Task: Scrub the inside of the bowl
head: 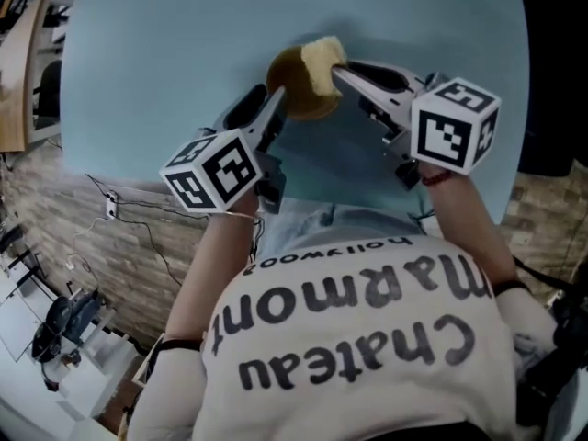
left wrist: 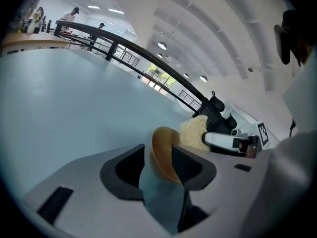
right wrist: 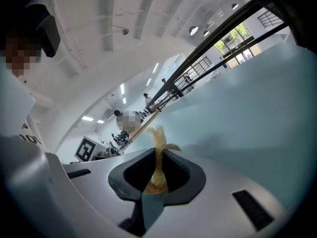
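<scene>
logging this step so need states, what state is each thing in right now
left gripper: open, bowl between its jaws
right gripper: shut on sponge
bowl: tipped up on its edge, not flat on the table
sponge: squeezed thin between the jaws, at the bowl's rim

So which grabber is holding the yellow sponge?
The right gripper: its jaws pinch the yellow sponge. The left gripper only has the brown bowl's rim between its open jaws.
</scene>
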Demonstrator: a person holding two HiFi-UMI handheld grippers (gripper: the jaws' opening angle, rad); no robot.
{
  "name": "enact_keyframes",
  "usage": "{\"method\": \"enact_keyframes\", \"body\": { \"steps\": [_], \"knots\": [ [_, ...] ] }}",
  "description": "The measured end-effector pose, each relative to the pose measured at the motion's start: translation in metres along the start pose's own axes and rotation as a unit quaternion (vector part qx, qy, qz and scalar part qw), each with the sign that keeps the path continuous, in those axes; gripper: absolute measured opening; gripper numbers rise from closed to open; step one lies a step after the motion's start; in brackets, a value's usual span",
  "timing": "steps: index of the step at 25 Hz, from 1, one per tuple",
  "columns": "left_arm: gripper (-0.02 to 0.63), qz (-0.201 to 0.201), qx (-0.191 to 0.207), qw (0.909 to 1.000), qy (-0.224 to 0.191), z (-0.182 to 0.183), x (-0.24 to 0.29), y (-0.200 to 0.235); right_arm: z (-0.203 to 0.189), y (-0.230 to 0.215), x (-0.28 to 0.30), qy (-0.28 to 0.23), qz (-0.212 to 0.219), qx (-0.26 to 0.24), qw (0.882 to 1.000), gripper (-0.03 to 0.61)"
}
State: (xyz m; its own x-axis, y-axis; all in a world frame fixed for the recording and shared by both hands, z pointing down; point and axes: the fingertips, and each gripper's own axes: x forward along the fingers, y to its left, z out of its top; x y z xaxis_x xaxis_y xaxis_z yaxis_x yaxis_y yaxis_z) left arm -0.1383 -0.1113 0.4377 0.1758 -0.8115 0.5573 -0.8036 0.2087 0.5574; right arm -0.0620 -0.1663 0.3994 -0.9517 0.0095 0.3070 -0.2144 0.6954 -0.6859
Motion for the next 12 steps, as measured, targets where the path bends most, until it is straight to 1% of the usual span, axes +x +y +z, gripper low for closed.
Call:
{"method": "enact_keyframes", "body": {
  "steps": [3, 7, 9, 12],
  "knots": [
    [0.170, 0.002, 0.004, 0.9996, 0.027, -0.007, 0.012, 0.001, -0.005, 0.000, 0.002, 0.012, -0.004, -0.008, 1.000, 0.060],
    [0.170, -0.004, 0.013, 0.9978, 0.065, -0.017, 0.026, -0.002, -0.015, 0.000, 0.000, 0.022, -0.011, -0.002, 1.000, 0.060],
    [0.170, -0.009, 0.020, 0.9958, 0.088, -0.021, 0.029, -0.001, -0.017, 0.000, 0.005, 0.025, -0.023, -0.003, 0.999, 0.060],
    [0.167, -0.017, 0.018, 0.9937, 0.109, -0.023, 0.031, -0.001, -0.017, 0.000, 0.009, 0.023, -0.040, -0.004, 0.999, 0.060]
  ]
}}
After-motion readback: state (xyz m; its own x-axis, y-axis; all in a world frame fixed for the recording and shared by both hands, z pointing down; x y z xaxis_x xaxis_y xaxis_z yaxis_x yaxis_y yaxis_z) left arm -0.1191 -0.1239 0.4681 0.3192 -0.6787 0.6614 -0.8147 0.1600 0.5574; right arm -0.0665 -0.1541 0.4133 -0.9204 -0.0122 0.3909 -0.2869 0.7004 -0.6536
